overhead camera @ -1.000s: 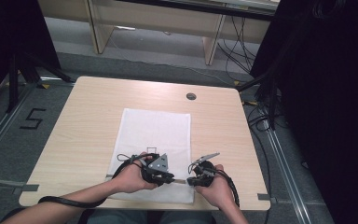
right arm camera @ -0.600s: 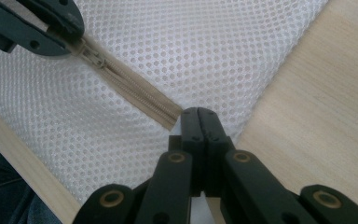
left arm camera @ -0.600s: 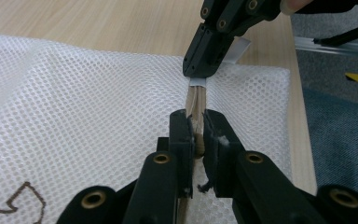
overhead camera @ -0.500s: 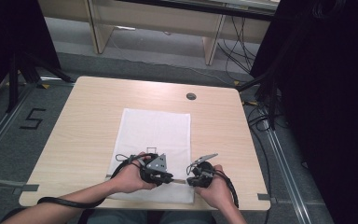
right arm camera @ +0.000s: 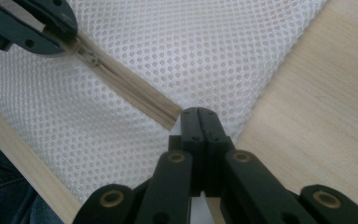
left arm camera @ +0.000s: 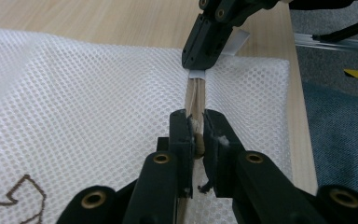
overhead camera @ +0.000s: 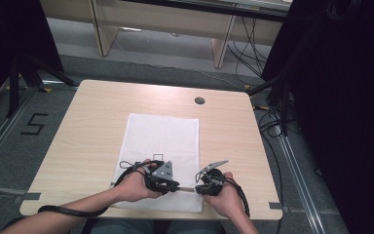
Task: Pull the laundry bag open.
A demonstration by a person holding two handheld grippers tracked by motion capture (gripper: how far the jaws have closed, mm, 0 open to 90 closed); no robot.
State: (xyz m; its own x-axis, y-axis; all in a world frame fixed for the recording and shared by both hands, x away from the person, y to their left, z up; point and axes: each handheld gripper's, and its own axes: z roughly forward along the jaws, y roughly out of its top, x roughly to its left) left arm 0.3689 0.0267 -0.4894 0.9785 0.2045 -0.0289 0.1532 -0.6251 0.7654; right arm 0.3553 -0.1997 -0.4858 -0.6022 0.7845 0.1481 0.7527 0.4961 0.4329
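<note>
A white mesh bag [overhead camera: 161,151] lies flat on the wooden table [overhead camera: 87,131], a bit toward the person's side. It is full of tiny holes, like a net. Near one edge there is a small brown stitched shape [left arm camera: 21,191].

A tan zipper [right arm camera: 126,88] runs along the end of the bag closest to the person. Both grippers are down at that end, close to each other, with the zipper stretched between them.

The left gripper [left arm camera: 195,135] has its two black jaws pressed together on the zipper. A small round tan piece, which looks like the zipper's slider [left arm camera: 198,144], sits squeezed between the jaws. The left hand [overhead camera: 134,185] wraps around this gripper, and a black cable [overhead camera: 68,212] trails back beside the arm.

The right gripper [right arm camera: 198,122] has its jaws squeezed tight together too. They pinch the bag right at the end of the zipper, near the bag's corner. In the left gripper view, this gripper bites down on a small white tab [left arm camera: 196,73] at that end. The right hand [overhead camera: 224,195] holds it near the table's front edge.

A small dark round hole [overhead camera: 199,100] sits in the table, well beyond the bag. Blue jeans [left arm camera: 340,135] show past the table's edge.
</note>
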